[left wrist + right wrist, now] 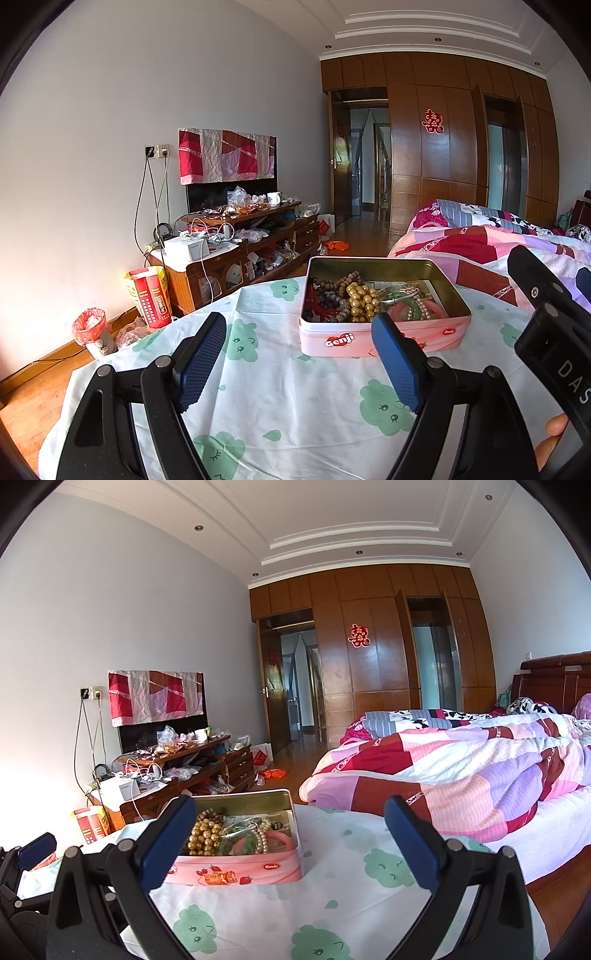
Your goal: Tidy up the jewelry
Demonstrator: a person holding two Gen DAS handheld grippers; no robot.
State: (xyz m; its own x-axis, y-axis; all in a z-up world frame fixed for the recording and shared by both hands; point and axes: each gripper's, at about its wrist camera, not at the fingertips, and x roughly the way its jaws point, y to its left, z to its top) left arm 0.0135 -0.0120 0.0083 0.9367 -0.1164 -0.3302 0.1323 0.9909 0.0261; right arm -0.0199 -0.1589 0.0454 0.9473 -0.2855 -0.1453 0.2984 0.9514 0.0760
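Observation:
A pink tin box (380, 341) (258, 871) stands open on a table under a white cloth with green cloud prints (288, 398) (351, 904). Inside lie gold bead strings (362, 301) (205, 834), dark and wooden beads (332, 299), red coral pieces (319, 308), and pink and green bangles (417, 308) (255, 840). My left gripper (299, 328) hangs open just short of the box's near-left corner, nothing between its blue pads. My right gripper (290, 814) is open too, empty, above the box's right end. In the left wrist view the right gripper's body (554, 332) shows at the right edge.
A bed with a patchwork quilt (461, 764) lies right of the table. A cluttered wooden TV cabinet (236, 251) lines the left wall, with a red carton (149, 299) and a small bin (92, 332) on the floor beside it. Wooden wardrobes and a doorway (295, 686) close the far end.

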